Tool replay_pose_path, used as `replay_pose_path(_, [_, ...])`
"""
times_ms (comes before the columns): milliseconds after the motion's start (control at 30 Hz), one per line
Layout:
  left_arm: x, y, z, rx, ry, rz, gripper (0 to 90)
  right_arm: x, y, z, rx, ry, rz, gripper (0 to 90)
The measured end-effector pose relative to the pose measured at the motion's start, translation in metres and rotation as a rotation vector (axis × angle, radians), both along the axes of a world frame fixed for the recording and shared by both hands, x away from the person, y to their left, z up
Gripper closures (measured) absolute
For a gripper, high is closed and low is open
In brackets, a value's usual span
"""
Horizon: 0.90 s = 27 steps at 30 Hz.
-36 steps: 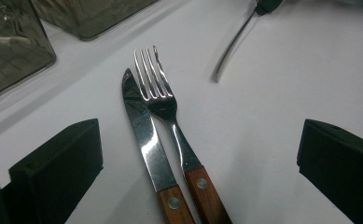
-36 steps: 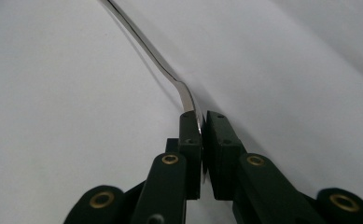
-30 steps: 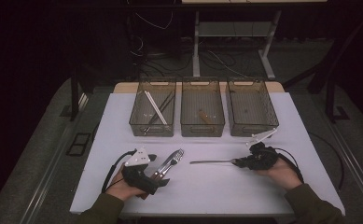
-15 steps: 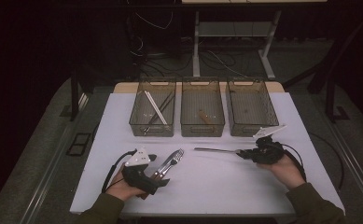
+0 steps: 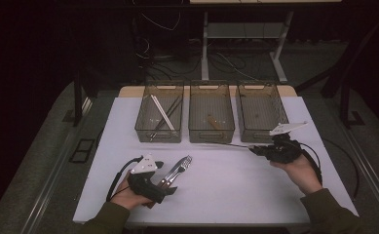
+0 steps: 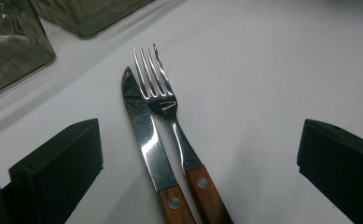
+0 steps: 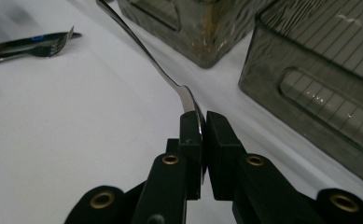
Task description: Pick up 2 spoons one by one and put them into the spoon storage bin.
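Spoon pinched in our right hand-held gripper point(image 7: 202, 128)

We read no writing anywhere. The steel spoon point(image 7: 146, 56) juts from its clamped jaws above the desk point(image 5: 226, 180), beside the trays. Our left hand-held gripper point(image 6: 198, 154), jaws spread, straddles knife point(image 6: 144, 140) and fork point(image 6: 163, 100).

Olive-green sleeves at the lower frame edge, black left claw point(image 5: 170, 189) and right claw point(image 5: 253, 150) bearing grey three-cornered plates, brass rivets, trailing black cables.

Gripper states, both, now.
Left gripper: jaws open, astride the knife and fork, holding nothing.
Right gripper: jaws shut on a metal utensil.
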<state>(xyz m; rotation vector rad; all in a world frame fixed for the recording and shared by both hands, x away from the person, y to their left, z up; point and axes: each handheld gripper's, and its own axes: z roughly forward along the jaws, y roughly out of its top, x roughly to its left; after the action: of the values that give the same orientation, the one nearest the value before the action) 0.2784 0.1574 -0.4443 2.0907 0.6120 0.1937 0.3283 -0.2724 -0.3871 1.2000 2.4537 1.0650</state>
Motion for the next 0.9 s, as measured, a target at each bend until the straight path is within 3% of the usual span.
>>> replay_pose_path(333, [0.0, -0.001, 0.0, 0.0, 0.001, 0.0, 0.0, 0.011, 0.005, 0.018, 0.031, -0.051, -0.039, 85.3])
replay_pose_path(567, [-0.001, -0.002, -0.001, 0.008, 0.002, -0.01, 0.0, 0.03, 0.013, 0.027, 0.033, -0.081, -0.085, 85.4])
replay_pose_path(900, [-0.001, -0.002, 0.0, -0.001, 0.0, -0.013, 0.0, 0.067, 0.037, 0.036, -0.029, -0.093, -0.152, 85.4])
